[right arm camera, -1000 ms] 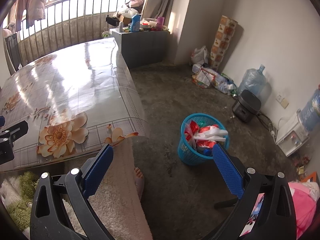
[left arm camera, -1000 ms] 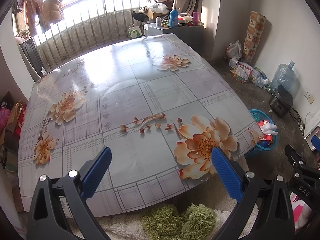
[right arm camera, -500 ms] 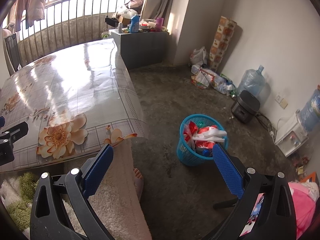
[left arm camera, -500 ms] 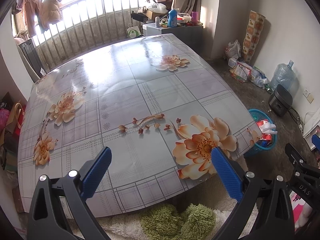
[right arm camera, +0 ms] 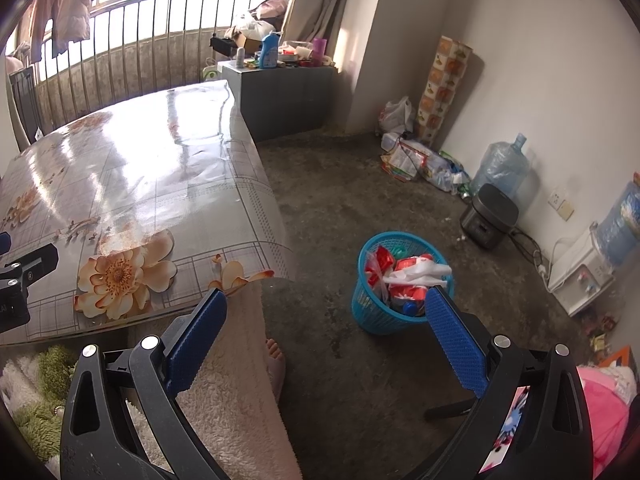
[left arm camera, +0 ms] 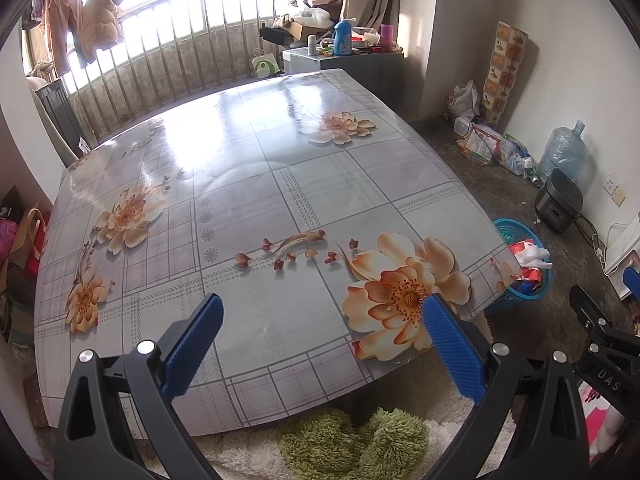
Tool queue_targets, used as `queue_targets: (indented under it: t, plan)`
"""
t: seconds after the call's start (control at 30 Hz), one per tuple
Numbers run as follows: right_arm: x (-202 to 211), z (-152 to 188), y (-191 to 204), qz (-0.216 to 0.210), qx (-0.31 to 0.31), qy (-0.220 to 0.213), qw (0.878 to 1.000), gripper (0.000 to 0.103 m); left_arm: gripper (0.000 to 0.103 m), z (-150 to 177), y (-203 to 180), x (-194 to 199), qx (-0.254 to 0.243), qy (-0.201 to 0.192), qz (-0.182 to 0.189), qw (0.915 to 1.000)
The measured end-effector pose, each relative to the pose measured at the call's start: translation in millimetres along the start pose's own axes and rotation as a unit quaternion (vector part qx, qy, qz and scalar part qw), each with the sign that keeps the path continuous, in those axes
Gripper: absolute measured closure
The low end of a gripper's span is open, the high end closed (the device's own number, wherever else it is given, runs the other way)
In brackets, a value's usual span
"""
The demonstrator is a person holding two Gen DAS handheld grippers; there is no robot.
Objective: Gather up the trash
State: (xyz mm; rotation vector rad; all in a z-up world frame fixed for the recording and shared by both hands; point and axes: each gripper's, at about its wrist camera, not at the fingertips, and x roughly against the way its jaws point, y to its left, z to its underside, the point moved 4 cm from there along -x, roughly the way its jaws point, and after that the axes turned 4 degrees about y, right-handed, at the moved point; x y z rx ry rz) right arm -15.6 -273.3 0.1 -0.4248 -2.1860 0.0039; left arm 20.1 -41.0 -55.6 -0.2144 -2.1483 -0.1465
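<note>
Glossy plastic sheeting printed with grey checks and large peach flowers covers the table [left arm camera: 280,184], which fills most of the left wrist view and the left side of the right wrist view; its surface carries only window glare. Bare grey concrete floor [right arm camera: 360,184] lies to the right of the table and runs to the far wall.

The left hand-held gripper [left arm camera: 322,314] hovers over the near edge of the table, its two blue-padded fingers spread wide with nothing between them. The right hand-held gripper [right arm camera: 326,310] is held off the table's near right corner, above the floor, its fingers likewise spread wide and holding nothing.

A blue plastic basket [right arm camera: 370,312] stands on the floor, apart from the table's right edge. In the right wrist view it sits just beyond the right finger, whose tip overlaps the basket's near rim in the picture. In the left wrist view the same basket shows far to the right, partly hidden behind the table's corner.

The trash [right arm camera: 408,276] lies inside the basket: red and white wrappers, a crumpled white bag on top and something blue lower down.

A bare foot [right arm camera: 276,362] shows on the floor beside a cream fleecy garment, below the table's corner.
</note>
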Motion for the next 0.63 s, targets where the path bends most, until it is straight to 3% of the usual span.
queue_targets:
  t: [0.63]
  plan:
    - [0.0, -0.7, -0.1, 0.001, 0.0, -0.001, 1.0, 0.008, 0.005, -0.6, 0.0, 0.1, 0.0, 0.001, 0.0, 1.0]
